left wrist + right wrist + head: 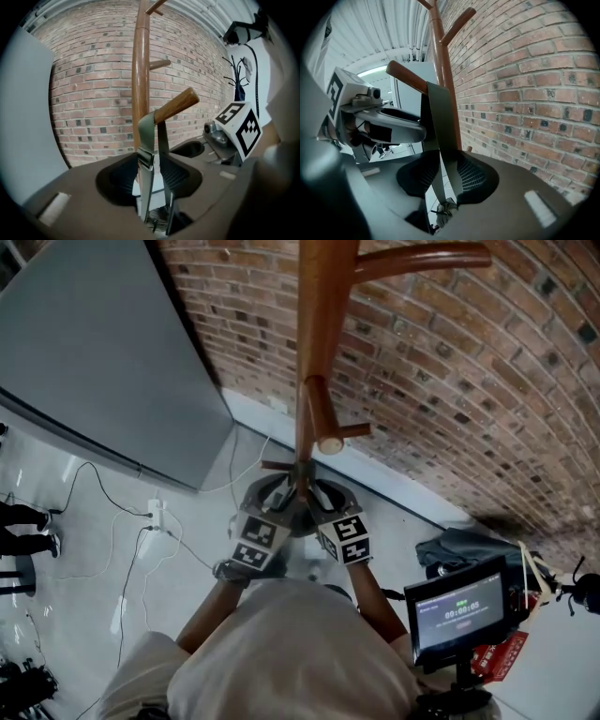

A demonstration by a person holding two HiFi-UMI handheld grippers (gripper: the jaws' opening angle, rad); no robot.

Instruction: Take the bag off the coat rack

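Though strap (146, 164) plain, bag (157, 219) barely visible.

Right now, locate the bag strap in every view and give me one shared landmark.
Head view: strap, a thin sliver at centre, hanging just below the wooden peg.
Left gripper view: strap, centre, looped over the wooden peg and hanging down.
Right gripper view: strap, centre-left, draped over the wooden peg and hanging down.
Shared landmark: the wooden peg that carries it.
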